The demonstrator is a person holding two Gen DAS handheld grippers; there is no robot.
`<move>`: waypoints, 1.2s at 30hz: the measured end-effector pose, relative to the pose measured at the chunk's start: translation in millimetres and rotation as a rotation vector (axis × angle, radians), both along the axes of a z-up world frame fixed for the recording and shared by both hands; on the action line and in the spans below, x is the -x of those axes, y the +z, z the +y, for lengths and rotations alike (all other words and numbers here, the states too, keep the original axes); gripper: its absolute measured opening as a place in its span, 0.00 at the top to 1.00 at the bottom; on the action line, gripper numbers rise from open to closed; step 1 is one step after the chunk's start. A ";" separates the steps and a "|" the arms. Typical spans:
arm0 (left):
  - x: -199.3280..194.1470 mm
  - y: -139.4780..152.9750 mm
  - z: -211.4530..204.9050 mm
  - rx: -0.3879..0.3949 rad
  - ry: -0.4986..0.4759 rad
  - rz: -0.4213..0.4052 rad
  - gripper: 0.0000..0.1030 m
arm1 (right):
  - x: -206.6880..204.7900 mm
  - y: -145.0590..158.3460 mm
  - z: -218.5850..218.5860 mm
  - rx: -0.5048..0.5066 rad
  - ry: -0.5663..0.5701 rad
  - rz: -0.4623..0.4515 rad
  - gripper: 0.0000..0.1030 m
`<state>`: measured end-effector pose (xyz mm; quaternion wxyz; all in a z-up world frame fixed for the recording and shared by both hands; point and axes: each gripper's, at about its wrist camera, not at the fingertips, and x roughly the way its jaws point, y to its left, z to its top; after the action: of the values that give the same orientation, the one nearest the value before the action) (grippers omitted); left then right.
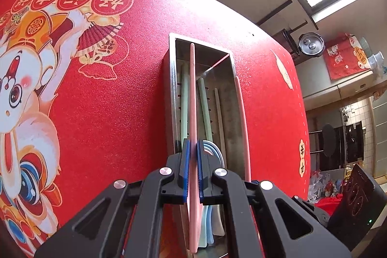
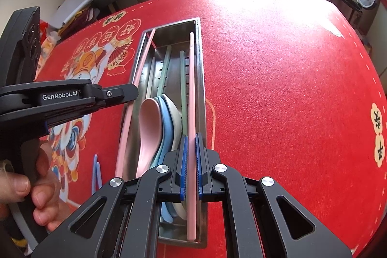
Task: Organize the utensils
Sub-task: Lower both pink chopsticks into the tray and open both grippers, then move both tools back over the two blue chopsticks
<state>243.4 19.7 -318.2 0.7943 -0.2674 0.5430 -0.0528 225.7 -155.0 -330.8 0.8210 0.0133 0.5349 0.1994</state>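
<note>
- Left claw [image 1: 192, 146] pinches one pink chopstick [image 1: 192, 100] over the steel utensil tray [image 1: 172, 88]; the stick's lower end runs out of sight between the claw arms
- Right claw [image 2: 191, 144] is pressed shut on the second pink chopstick [image 2: 191, 88] along the tray's right wall [image 2: 202, 88]
- Inside the tray lie green chopsticks [image 2: 164, 69] and nested pink, blue and white spoons [image 2: 154, 122], their handles hidden under the right claw
- On the red desk [image 2: 278, 88], what seem to be blue chopsticks [image 2: 96, 171] lie left of the tray, partly cut off
</note>
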 end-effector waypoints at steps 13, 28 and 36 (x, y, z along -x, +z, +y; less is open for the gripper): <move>9.8 17.0 12.3 -0.035 -0.003 -0.046 0.56 | 8.2 13.1 -5.5 0.006 -0.024 -0.010 0.92; 84.1 38.2 74.9 -0.233 -0.048 -0.075 0.06 | 53.3 30.8 -18.3 -0.002 -0.080 -0.047 0.40; 151.3 17.2 83.8 -0.310 -0.122 -0.036 0.06 | 89.9 18.3 -11.1 0.000 -0.031 -0.022 0.36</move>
<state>92.1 103.5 -301.0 0.8309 -0.1076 0.5455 -0.0213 135.8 -166.1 -312.5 0.8299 0.0196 0.5254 0.1867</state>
